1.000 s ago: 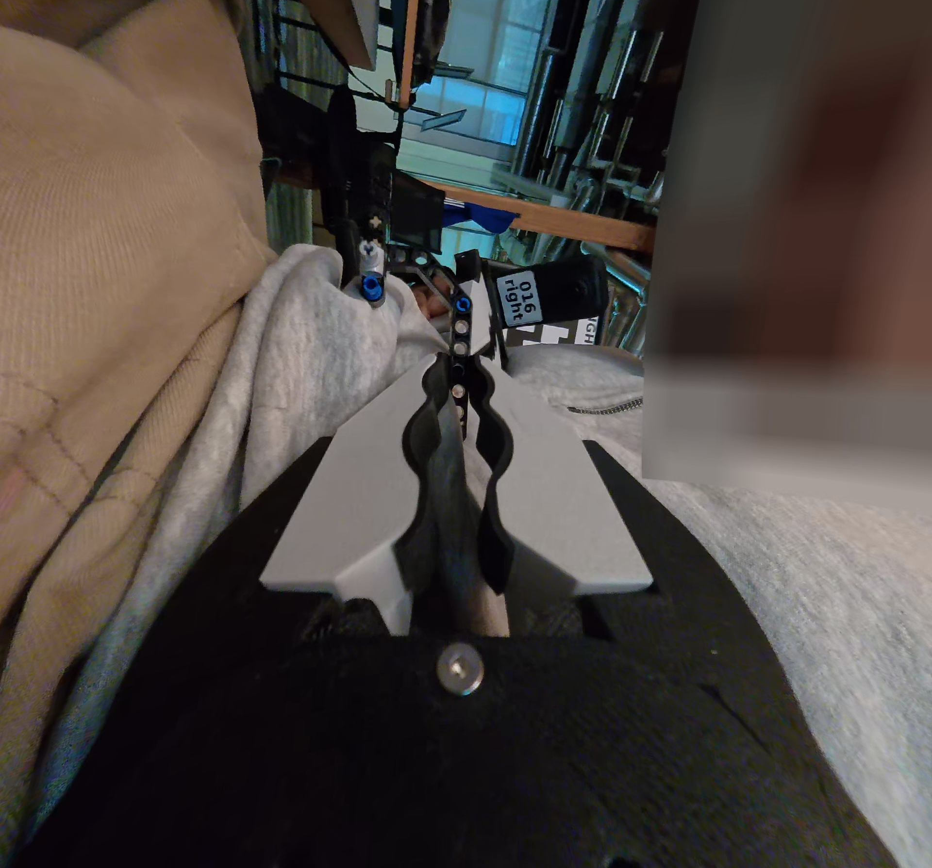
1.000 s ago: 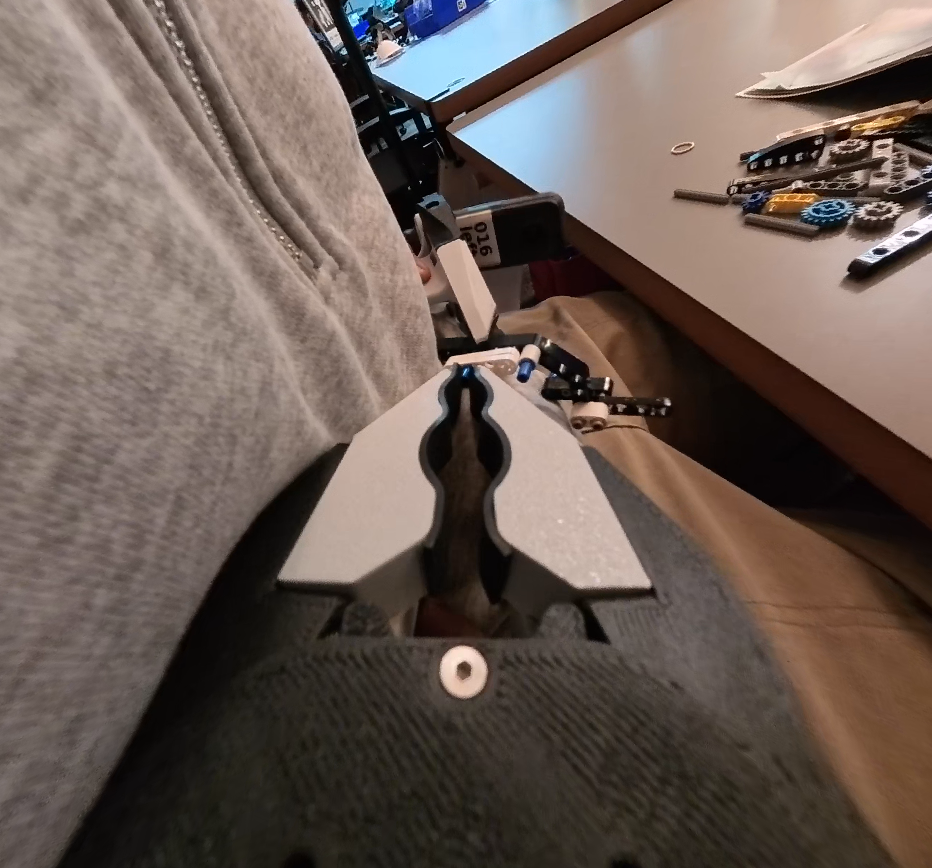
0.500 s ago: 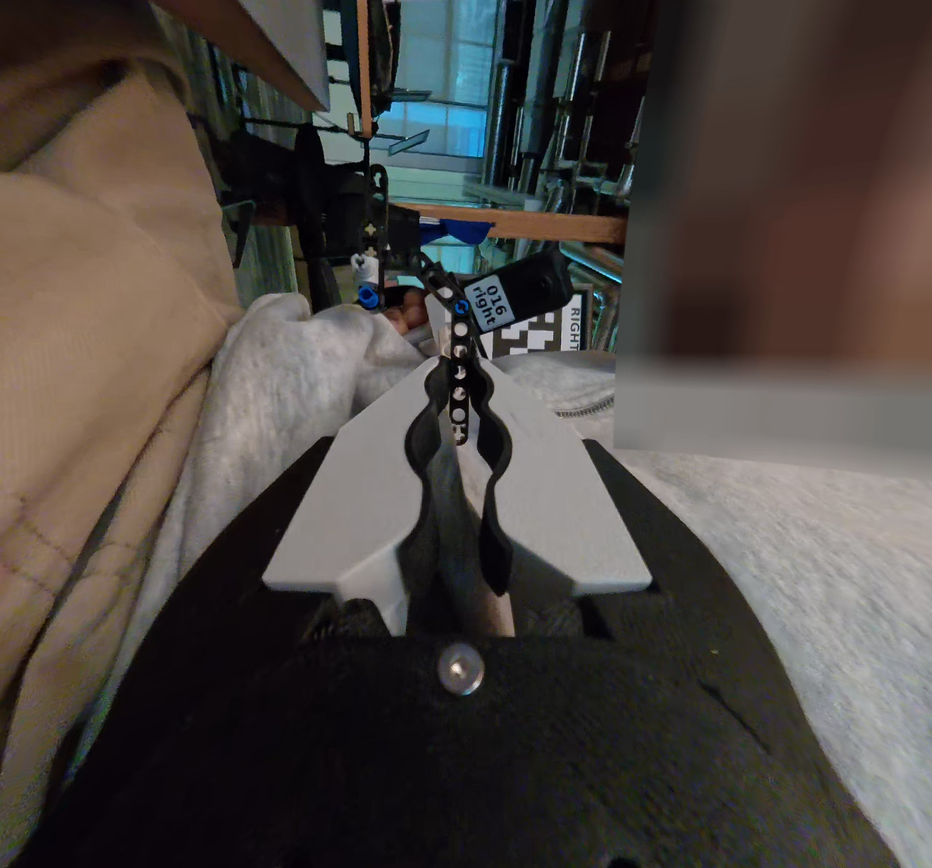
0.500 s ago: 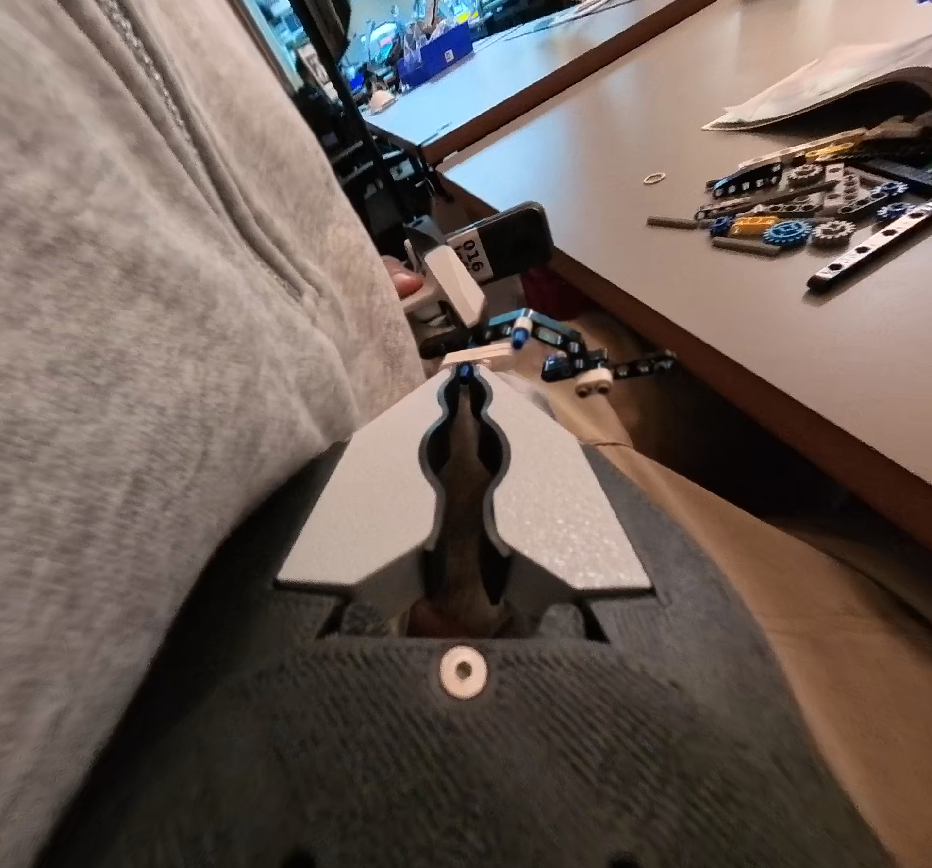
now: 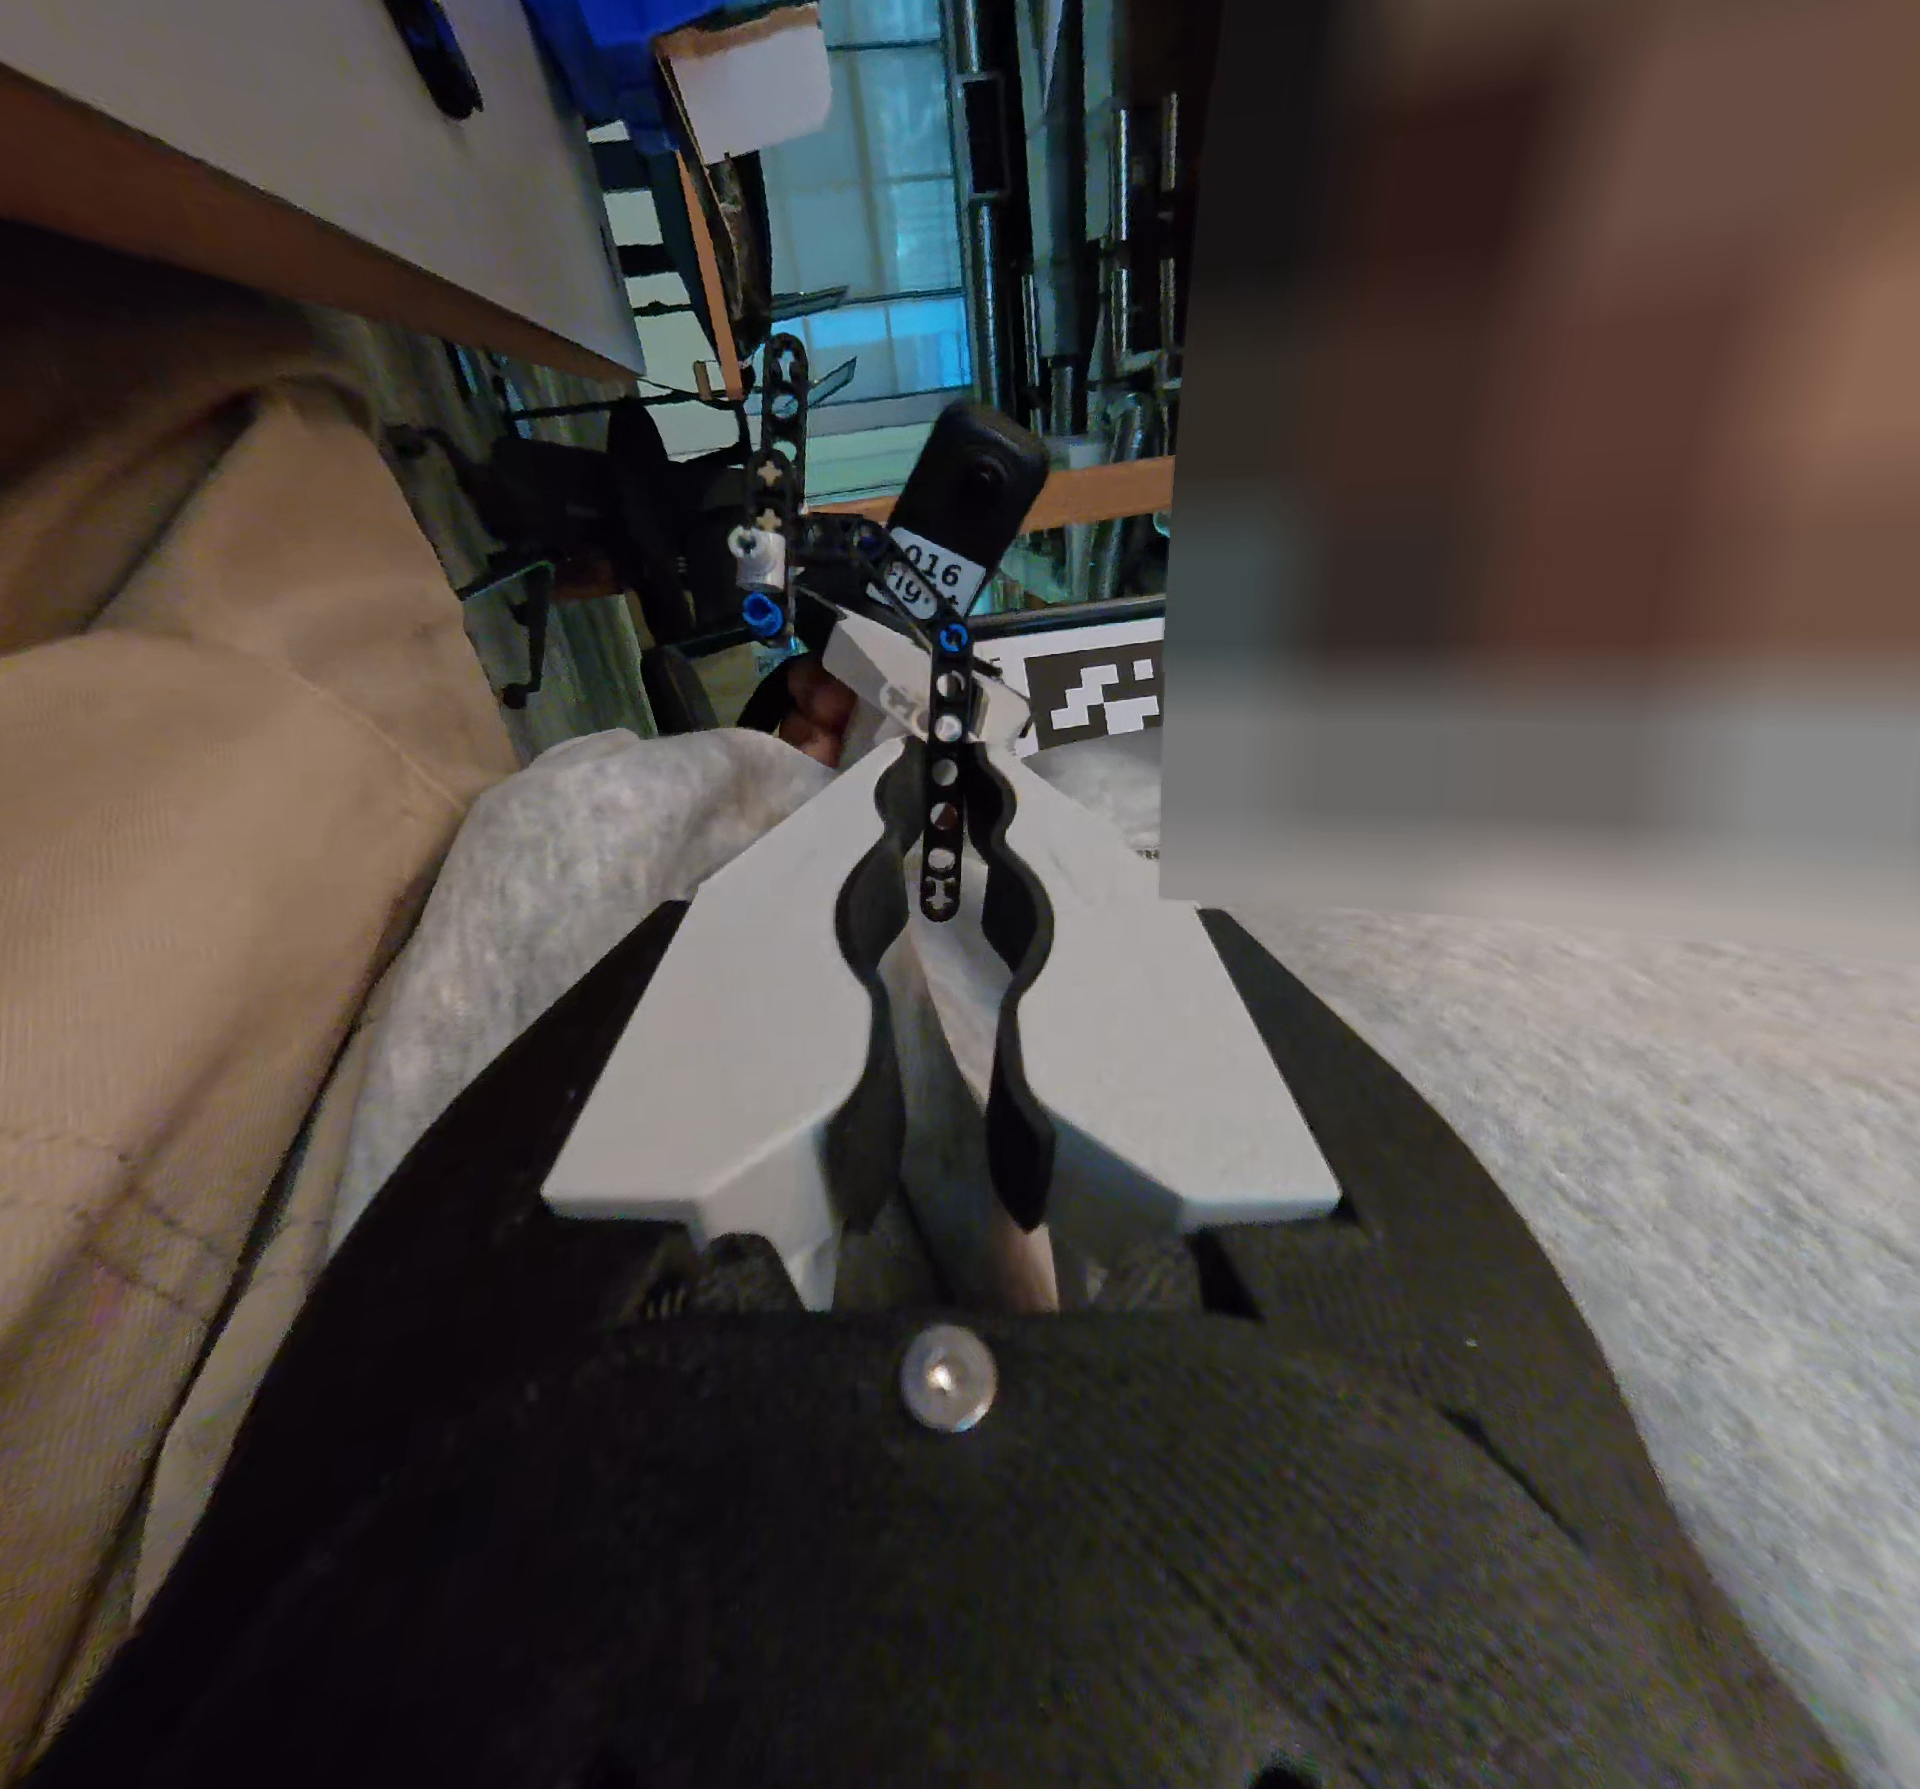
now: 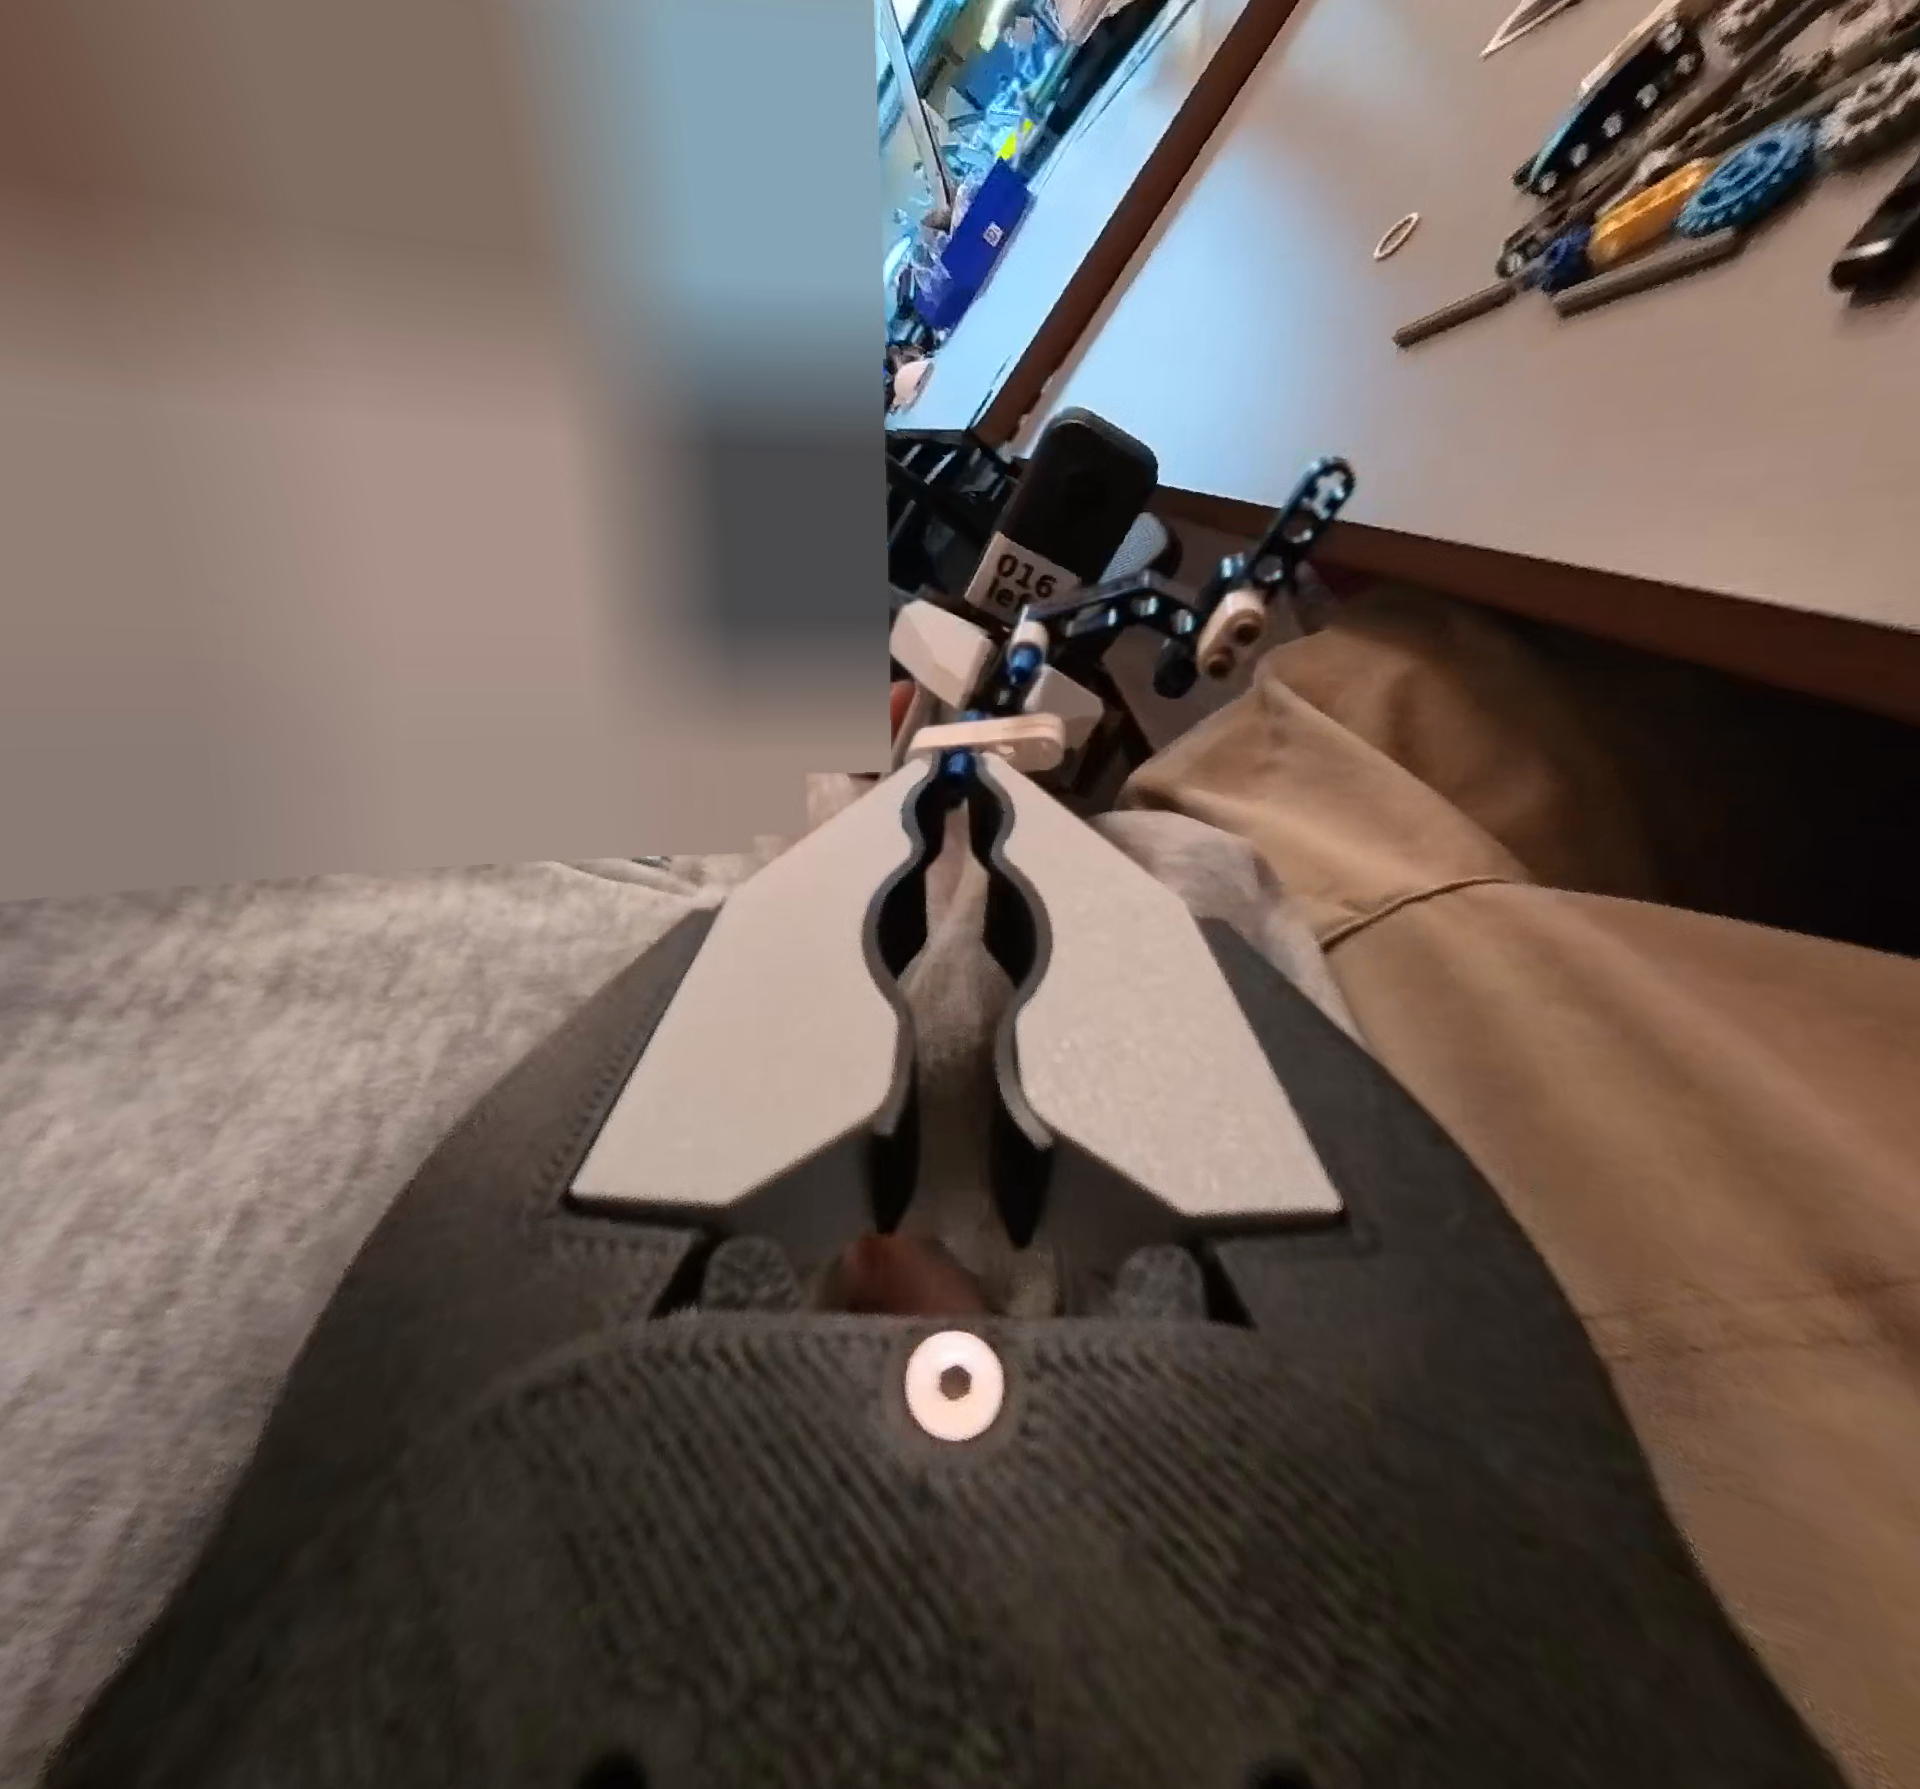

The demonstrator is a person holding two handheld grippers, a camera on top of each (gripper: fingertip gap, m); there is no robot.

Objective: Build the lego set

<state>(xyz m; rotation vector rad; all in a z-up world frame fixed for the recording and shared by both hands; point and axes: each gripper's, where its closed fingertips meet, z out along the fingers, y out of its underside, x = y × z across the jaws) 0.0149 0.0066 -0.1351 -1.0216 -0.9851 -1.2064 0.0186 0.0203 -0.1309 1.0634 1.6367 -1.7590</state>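
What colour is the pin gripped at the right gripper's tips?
Blue pin, clearest in the right wrist view.

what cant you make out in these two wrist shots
- Left wrist view: the right gripper is crossed by the black beam, so its hold is hidden.
- Right wrist view: the loose parts on the table are blurred and cut off at the right edge.
- Both views: where each gripper's tips meet the assembly is too small to tell.

We see dim indoor light in the left wrist view, with cool blue daylight from windows [image 5: 883, 181] far behind. The right wrist view is brighter; the pale desk [image 6: 1558, 389] reflects soft light and shadows its underside. Wide-angle bending curves the edges, and the nearest fabric looks soft and blurred.
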